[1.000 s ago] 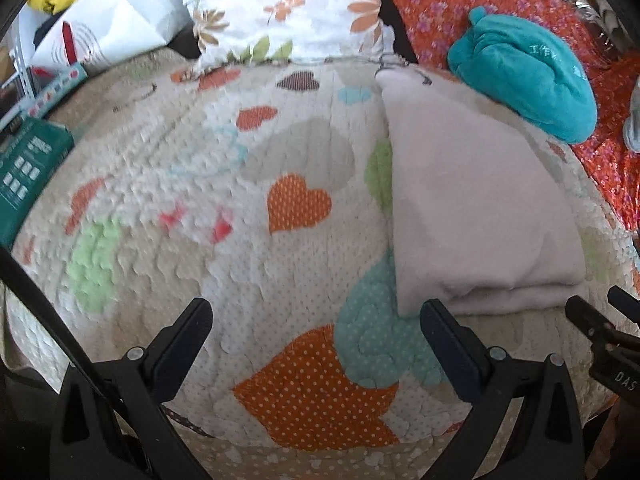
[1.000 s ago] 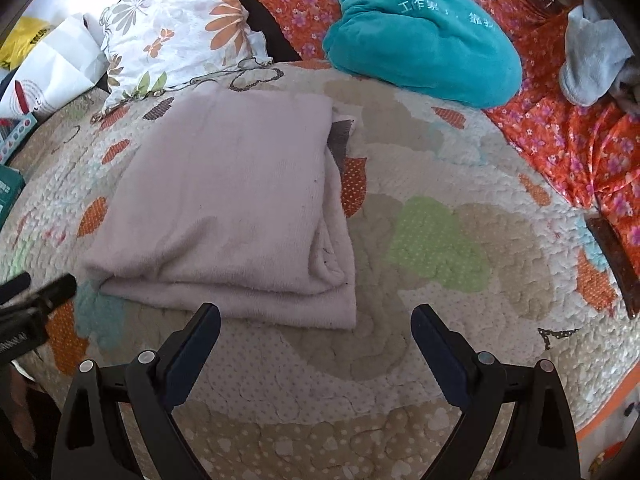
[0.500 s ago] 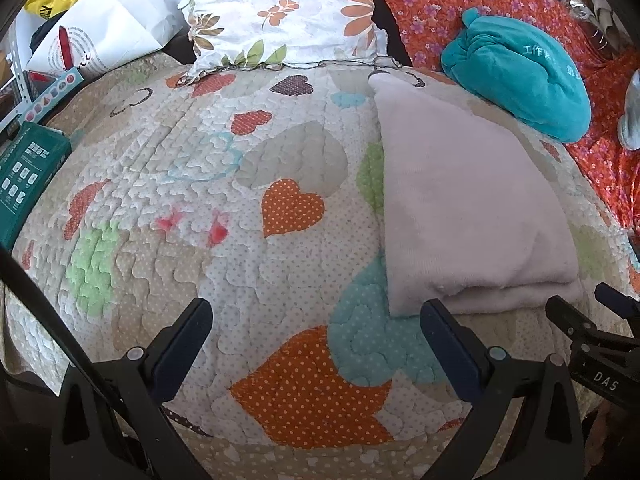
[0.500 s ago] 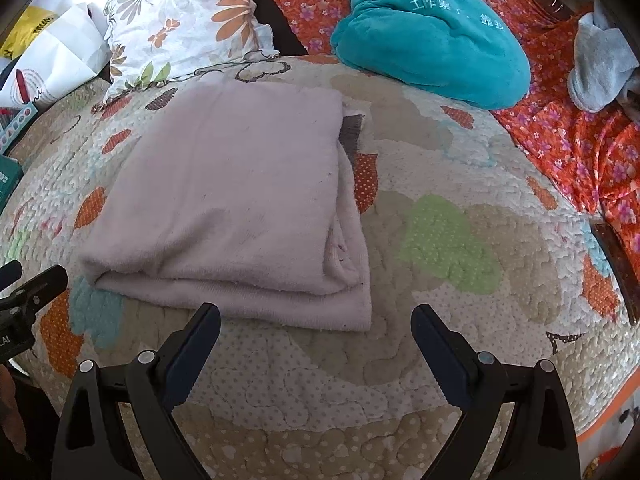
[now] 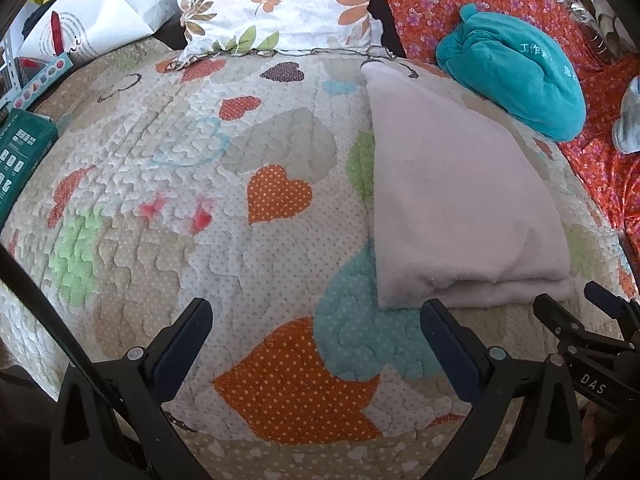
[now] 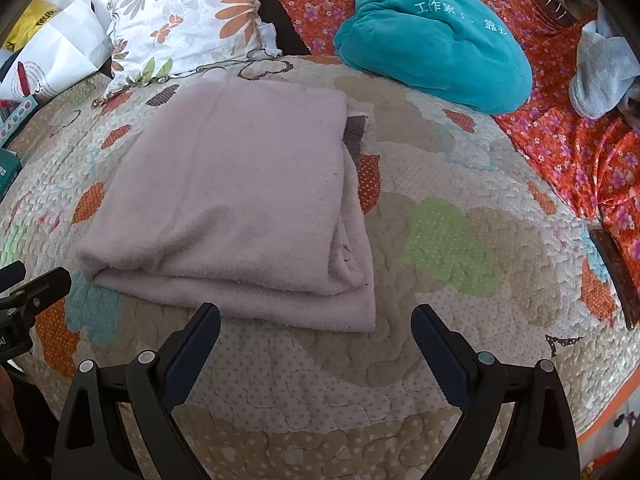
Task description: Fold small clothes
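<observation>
A pale pink folded cloth (image 6: 240, 200) lies flat on the heart-patterned quilt (image 6: 440, 240); in the left wrist view the cloth (image 5: 460, 200) is at the right. My left gripper (image 5: 316, 320) is open and empty, low over the quilt, its right finger near the cloth's near left corner. My right gripper (image 6: 316, 320) is open and empty, just in front of the cloth's near right corner. Each gripper shows at the edge of the other's view: the right gripper (image 5: 592, 300) in the left wrist view, the left gripper (image 6: 36, 280) in the right wrist view.
A teal plush bundle (image 6: 432, 40) lies behind the cloth on an orange floral sheet (image 6: 580, 152). A flowered pillow (image 6: 188, 20) and a white bag (image 6: 56, 56) are at the back left. A green box (image 5: 20, 156) sits at the left edge. A grey cloth (image 6: 600, 76) lies far right.
Both grippers have drawn back and risen slightly from the cloth, which appears a little farther off. The cloth lies still and both grippers stay open.
</observation>
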{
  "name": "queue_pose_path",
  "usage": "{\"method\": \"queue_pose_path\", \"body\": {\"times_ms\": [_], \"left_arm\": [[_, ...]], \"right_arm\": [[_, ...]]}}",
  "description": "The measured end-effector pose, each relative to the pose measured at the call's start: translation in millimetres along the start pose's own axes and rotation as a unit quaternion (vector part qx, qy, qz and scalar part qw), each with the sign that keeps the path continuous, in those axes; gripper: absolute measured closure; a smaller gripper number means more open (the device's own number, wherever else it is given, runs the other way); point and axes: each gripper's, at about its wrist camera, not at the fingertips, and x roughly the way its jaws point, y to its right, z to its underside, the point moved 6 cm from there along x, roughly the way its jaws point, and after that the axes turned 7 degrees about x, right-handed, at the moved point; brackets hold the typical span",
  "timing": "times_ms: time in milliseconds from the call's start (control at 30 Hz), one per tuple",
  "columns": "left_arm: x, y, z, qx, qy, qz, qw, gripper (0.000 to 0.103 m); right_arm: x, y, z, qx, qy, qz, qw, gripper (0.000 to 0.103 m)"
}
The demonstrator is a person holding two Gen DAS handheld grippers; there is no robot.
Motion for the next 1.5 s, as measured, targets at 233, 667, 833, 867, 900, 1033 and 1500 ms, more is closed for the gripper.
{"method": "queue_pose_path", "body": {"times_ms": [233, 667, 833, 867, 900, 1033, 1500], "left_arm": [[1.0, -1.4, 1.7, -0.008, -0.007, 0.009, 0.9999, 0.000], [0.0, -2.5, 1.8, -0.008, -0.005, 0.012, 0.9999, 0.000], [-0.2, -2.5, 2.1, -0.009, -0.005, 0.011, 0.9999, 0.000], [-0.4, -2.6, 2.2, -0.009, -0.005, 0.011, 0.9999, 0.000], [-0.2, -2.7, 2.2, -0.009, -0.006, 0.012, 0.9999, 0.000], [-0.1, -2.7, 2.5, -0.009, -0.006, 0.012, 0.9999, 0.000], [-0.3, -2.8, 4.1, -0.012, -0.010, 0.015, 0.9998, 0.000]], "right_arm": [[1.4, 0.0, 1.1, -0.001, -0.003, 0.002, 1.000, 0.005], [-0.2, -2.7, 3.2, -0.010, -0.003, 0.004, 1.000, 0.005], [-0.3, -2.5, 3.1, -0.009, -0.002, 0.005, 1.000, 0.005], [-1.1, -2.8, 3.4, -0.008, -0.002, 0.006, 1.000, 0.005], [-1.3, -2.4, 3.4, -0.008, -0.002, 0.006, 1.000, 0.005], [-1.1, -1.9, 3.2, -0.009, -0.002, 0.005, 1.000, 0.005], [-1.6, -1.9, 3.8, -0.014, -0.002, 0.006, 1.000, 0.005]]}}
